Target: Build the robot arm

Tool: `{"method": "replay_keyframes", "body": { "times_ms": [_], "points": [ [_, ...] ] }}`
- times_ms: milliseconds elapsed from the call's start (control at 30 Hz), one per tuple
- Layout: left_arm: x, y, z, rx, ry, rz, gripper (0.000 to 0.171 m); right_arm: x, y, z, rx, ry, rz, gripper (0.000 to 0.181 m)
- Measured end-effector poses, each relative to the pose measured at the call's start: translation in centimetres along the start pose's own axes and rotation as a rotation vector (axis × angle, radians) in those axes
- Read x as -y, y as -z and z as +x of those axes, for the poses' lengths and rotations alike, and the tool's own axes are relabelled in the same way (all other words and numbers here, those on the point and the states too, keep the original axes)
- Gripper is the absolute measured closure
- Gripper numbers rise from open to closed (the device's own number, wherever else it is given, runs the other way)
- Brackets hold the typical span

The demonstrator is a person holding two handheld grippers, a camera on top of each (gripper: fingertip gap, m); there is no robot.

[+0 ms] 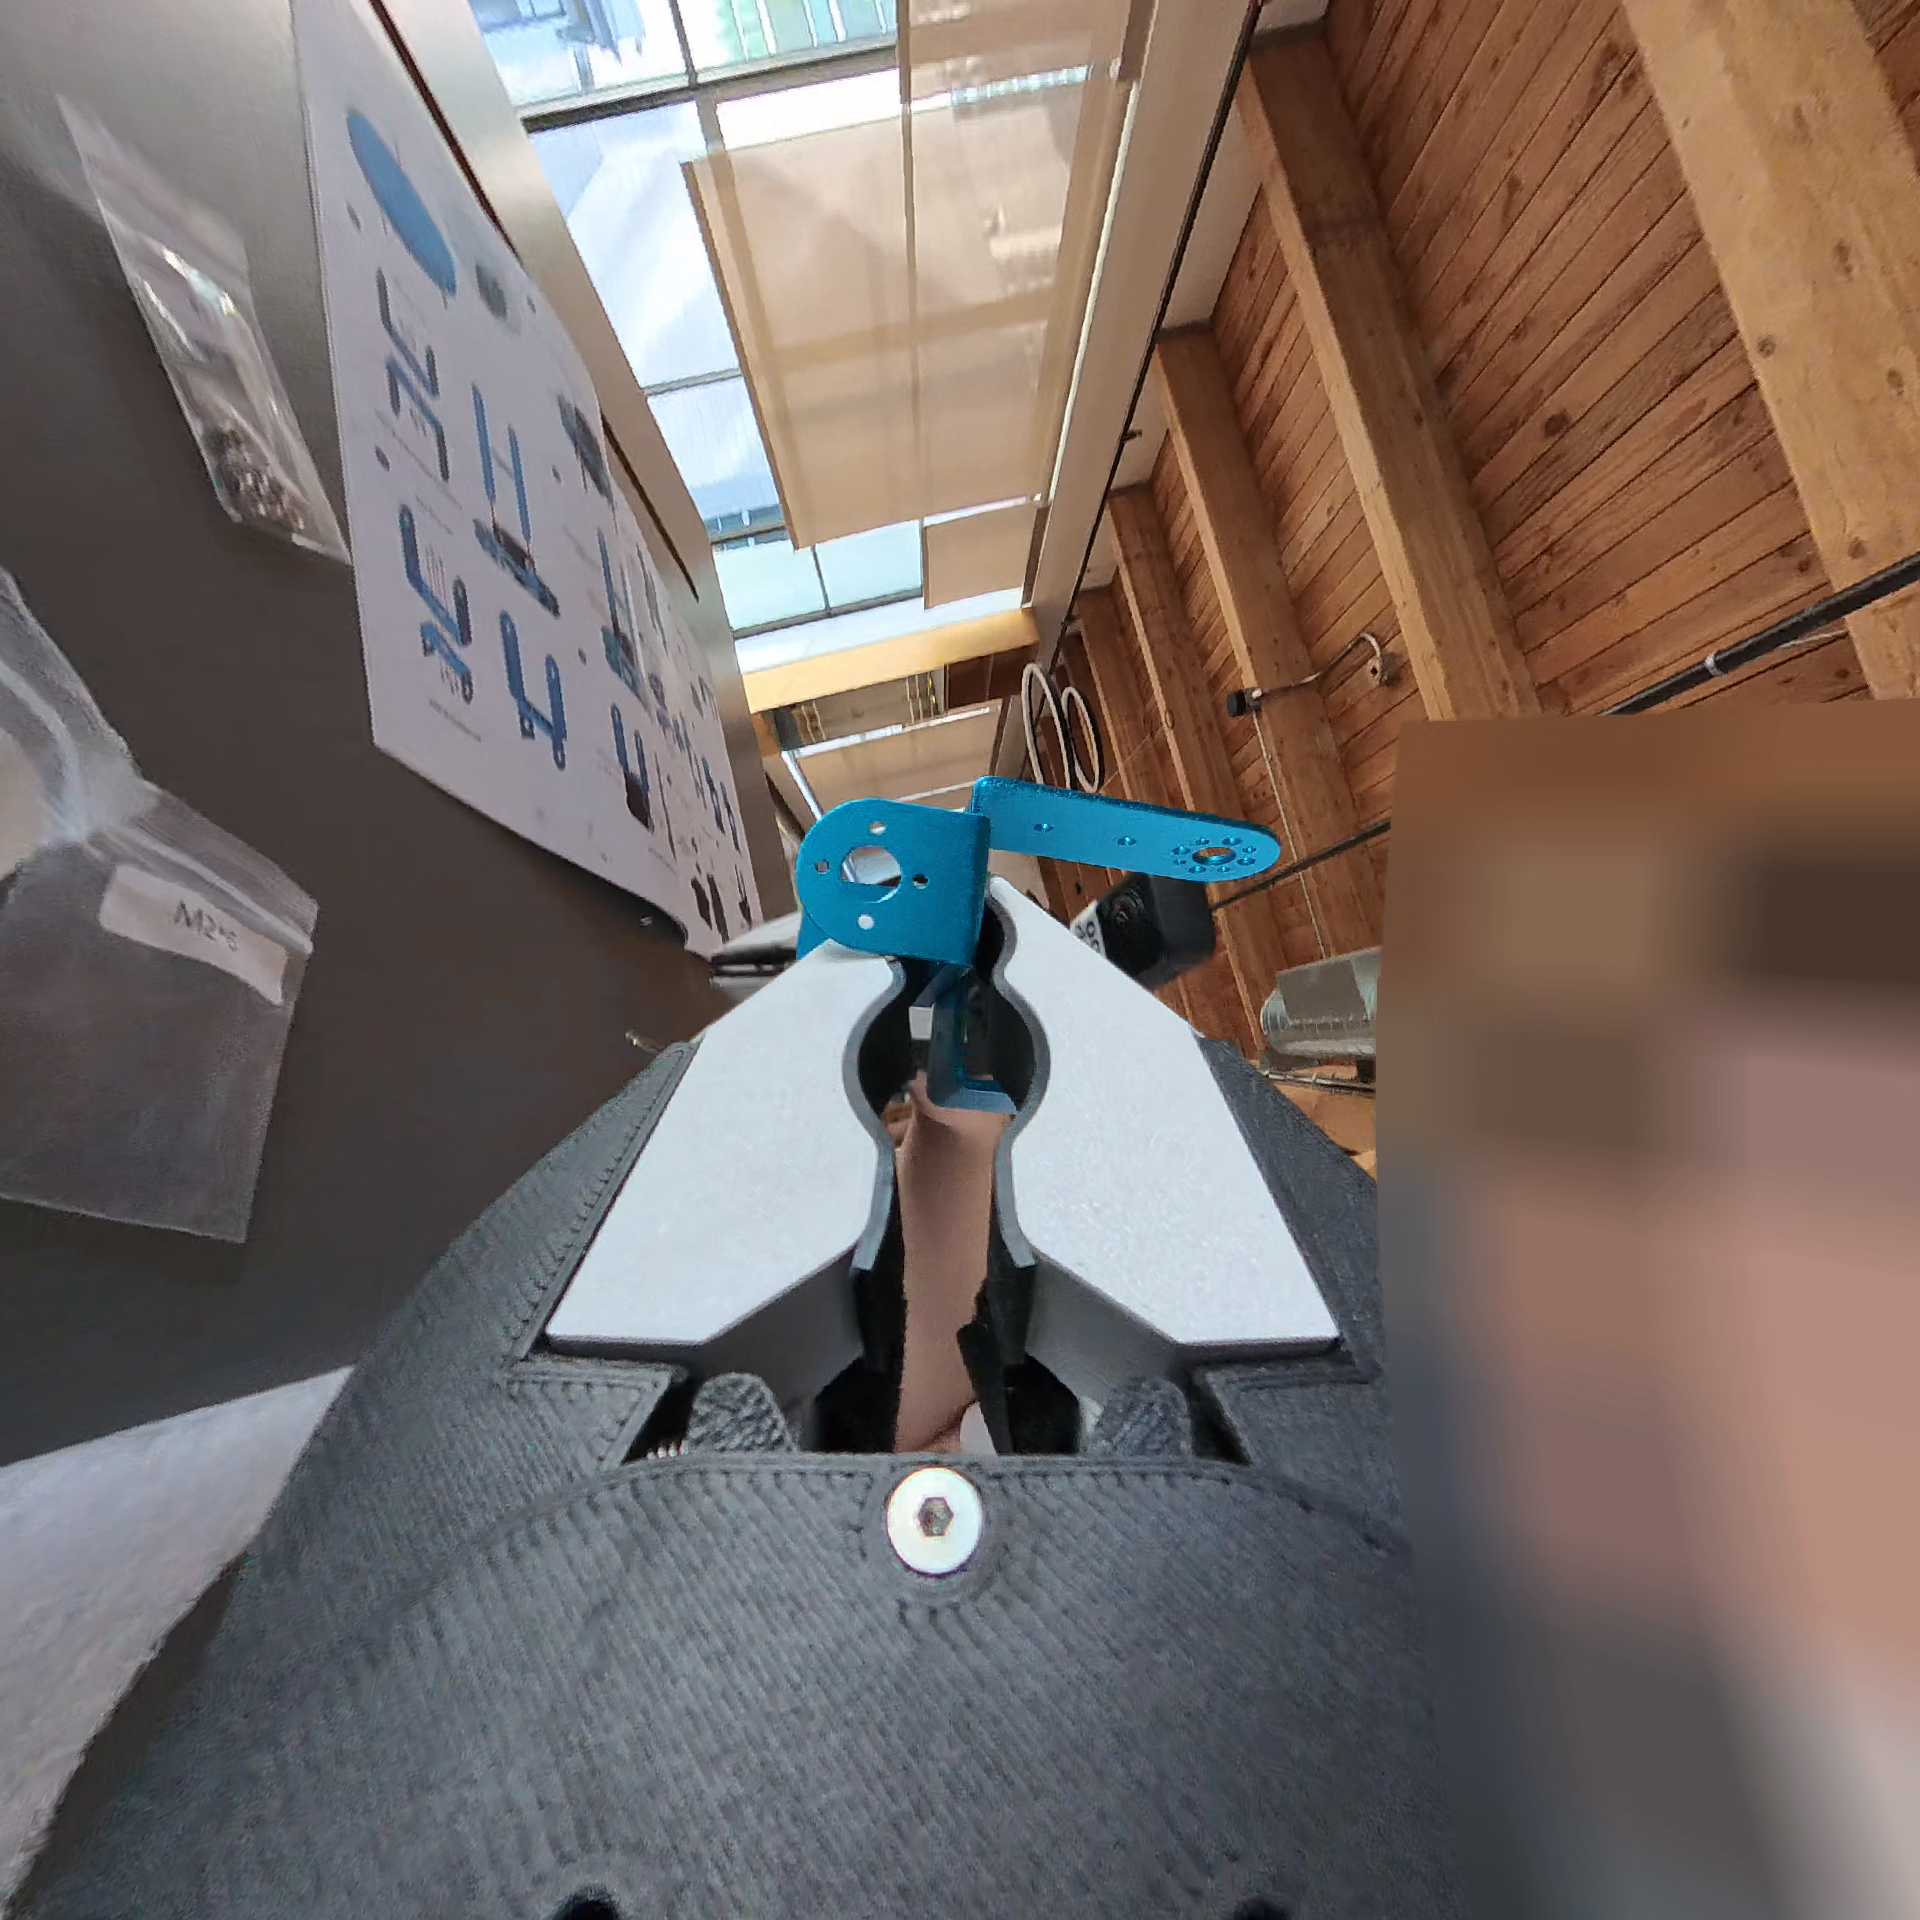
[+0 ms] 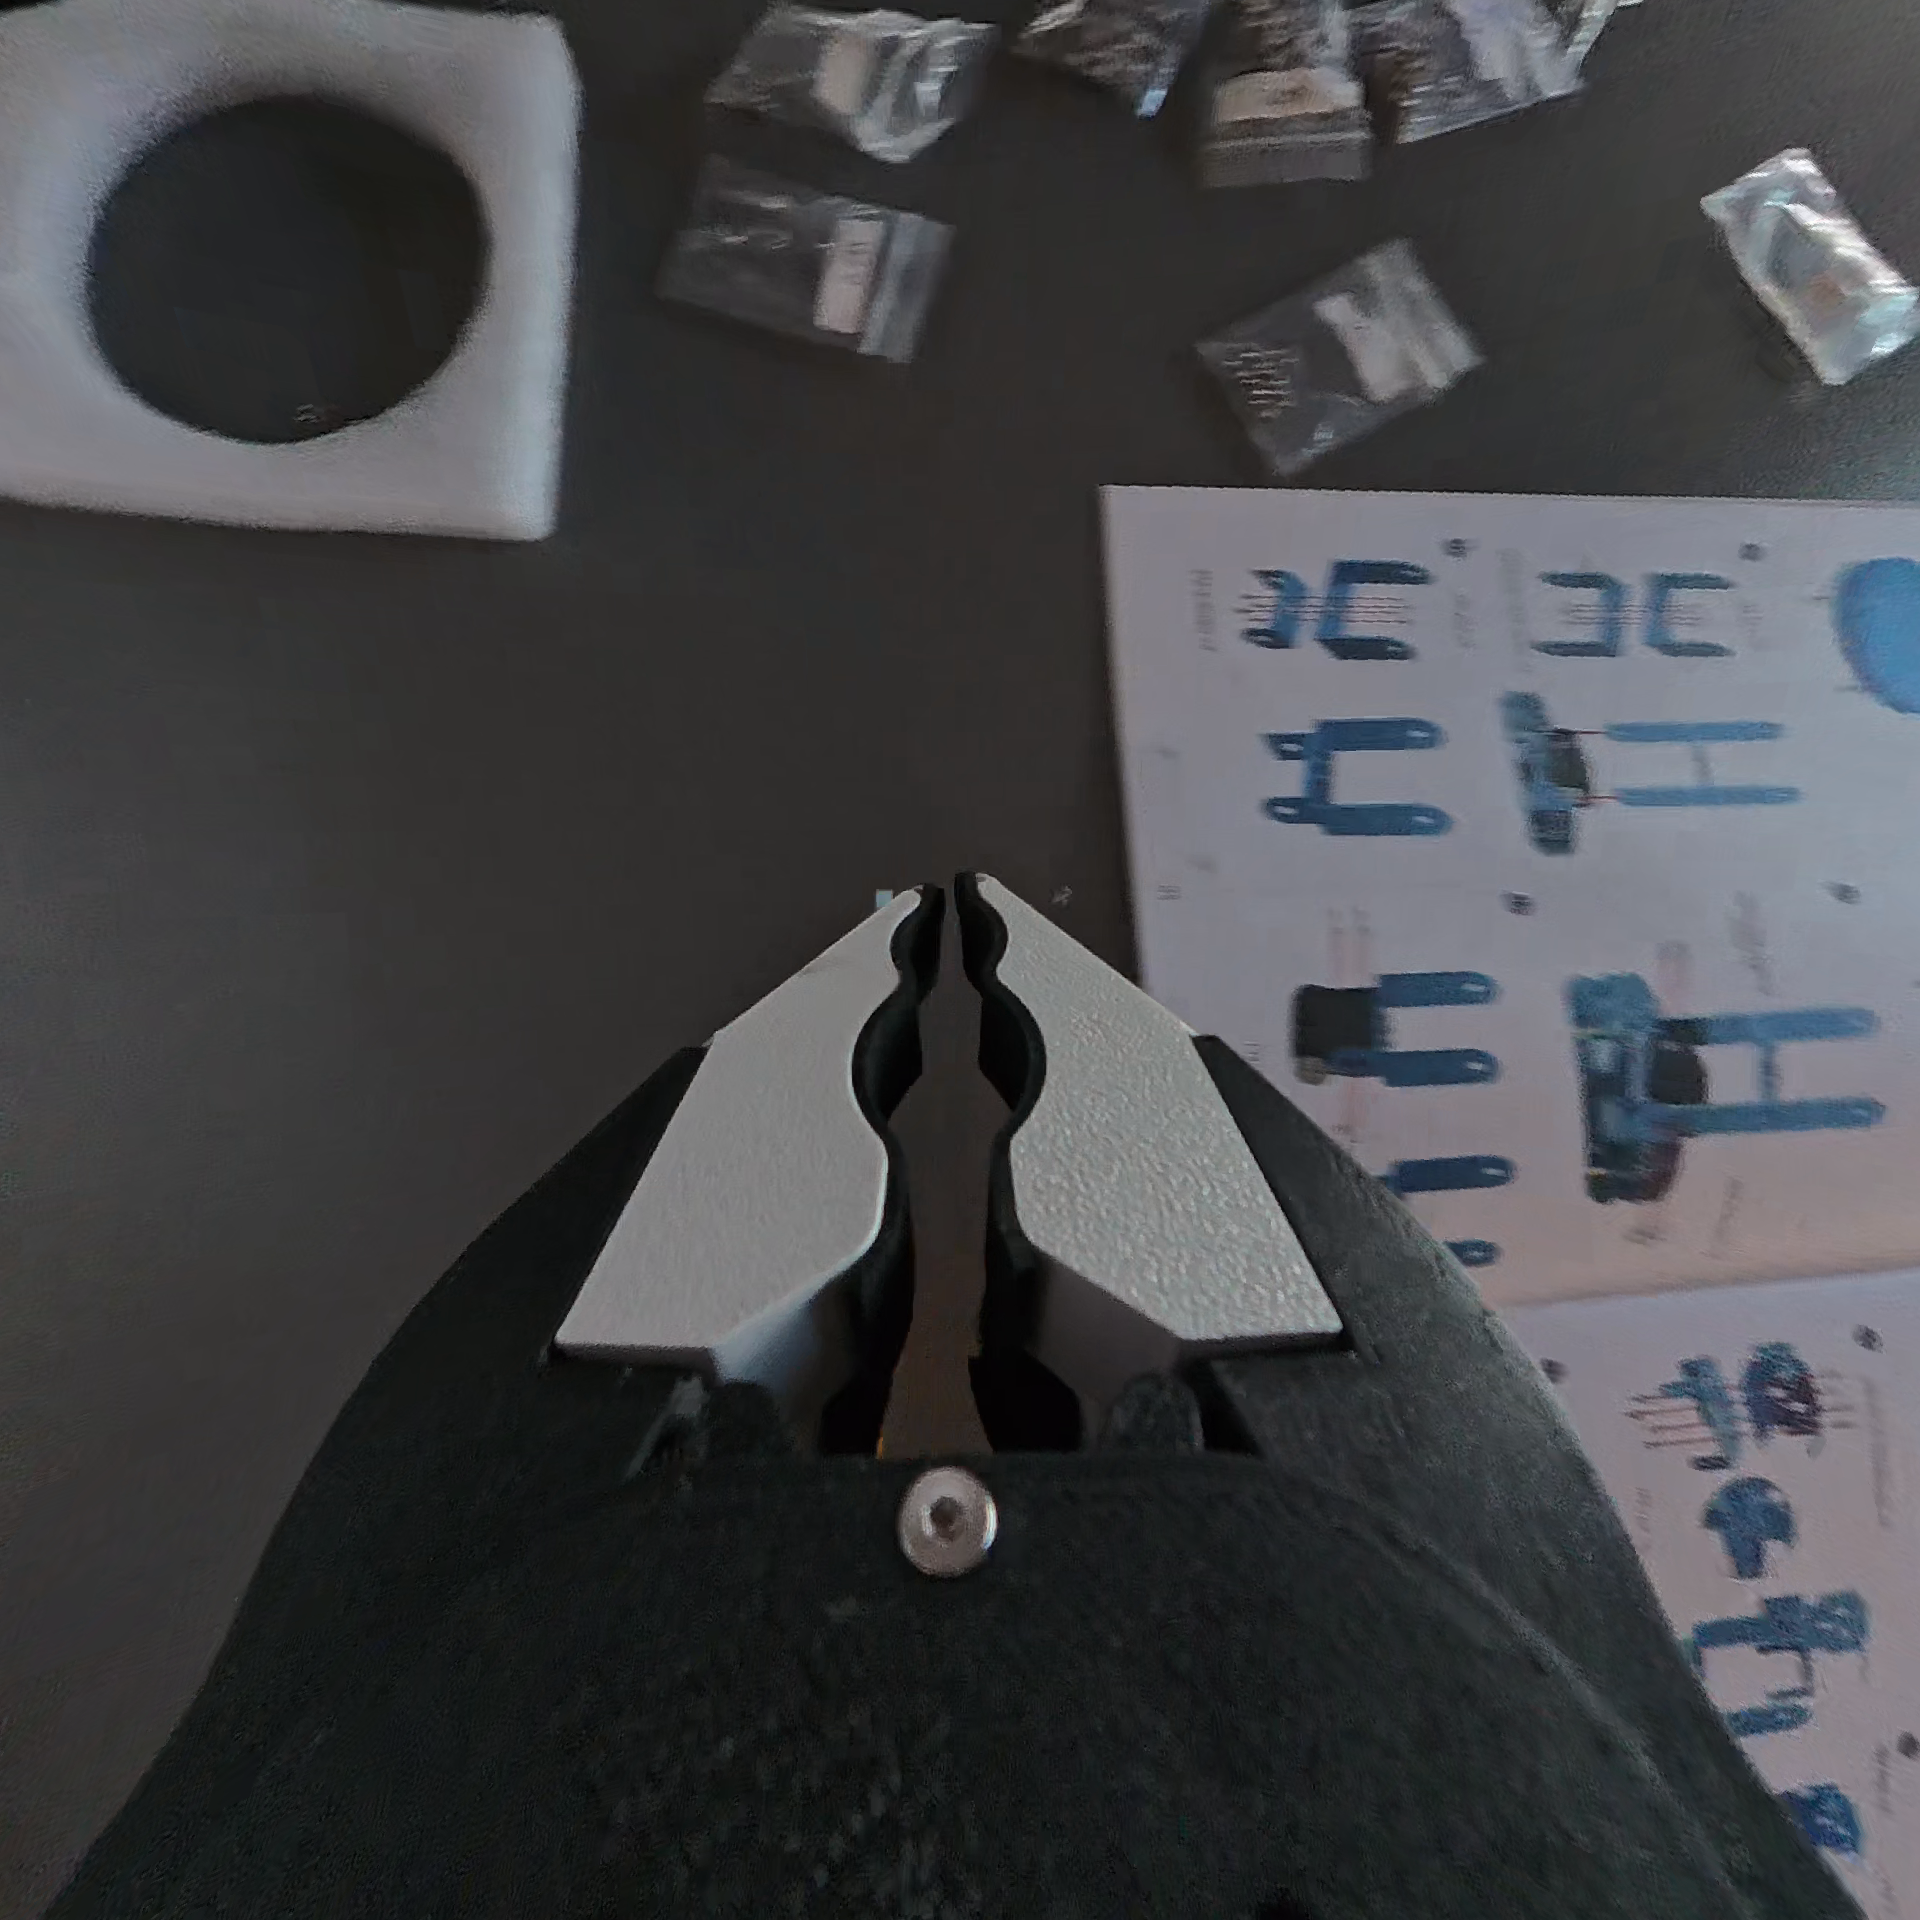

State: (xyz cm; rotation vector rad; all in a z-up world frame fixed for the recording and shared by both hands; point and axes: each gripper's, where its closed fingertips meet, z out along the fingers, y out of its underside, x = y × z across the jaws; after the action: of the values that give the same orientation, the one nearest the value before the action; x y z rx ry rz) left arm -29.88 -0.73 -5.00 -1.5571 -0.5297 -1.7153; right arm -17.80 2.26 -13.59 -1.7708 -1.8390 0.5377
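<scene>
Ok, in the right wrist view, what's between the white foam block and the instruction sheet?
Only bare dark table lies between the white foam block and the instruction sheet, as the right wrist view shows; the small plastic bags sit farther up.

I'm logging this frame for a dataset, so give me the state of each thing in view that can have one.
left gripper: shut on blue metal bracket, raised and tilted up.
blue metal bracket: held off the table, long arm sticking out right.
right gripper: shut, holding nothing, over the dark table.
instruction sheet: lying flat.
white foam block: round cutout empty.
small plastic bags: scattered, closed.
</scene>
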Motion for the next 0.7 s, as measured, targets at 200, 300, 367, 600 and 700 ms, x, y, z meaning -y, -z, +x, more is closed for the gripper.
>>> {"method": "replay_keyframes", "body": {
  "times_ms": [200, 300, 367, 600, 700],
  "points": [
    [2.4, -1.5, 0.1, -0.008, -0.031, 0.012, 0.166, -2.7, 0.5, 5.3, 0.025, -0.083, -0.042, 0.177],
    [3.7, -3.3, 0.4, -0.033, -0.06, -0.017, 0.166, -5.7, 1.9, 6.4, 0.03, -0.144, -0.092, 0.174],
    [4.4, -4.8, 0.9, -0.065, -0.06, -0.025, 0.166, -6.0, 3.5, 7.4, 0.018, -0.213, 0.004, 0.174],
    [4.9, -9.8, 2.7, -0.112, -0.085, -0.117, 0.166, -5.7, 3.2, 3.4, 0.112, -0.167, 0.057, 0.17],
    [5.2, -11.6, 3.3, -0.121, -0.1, -0.144, 0.166, -7.0, 1.7, 2.3, 0.11, -0.113, -0.051, 0.169]
  ]
}}
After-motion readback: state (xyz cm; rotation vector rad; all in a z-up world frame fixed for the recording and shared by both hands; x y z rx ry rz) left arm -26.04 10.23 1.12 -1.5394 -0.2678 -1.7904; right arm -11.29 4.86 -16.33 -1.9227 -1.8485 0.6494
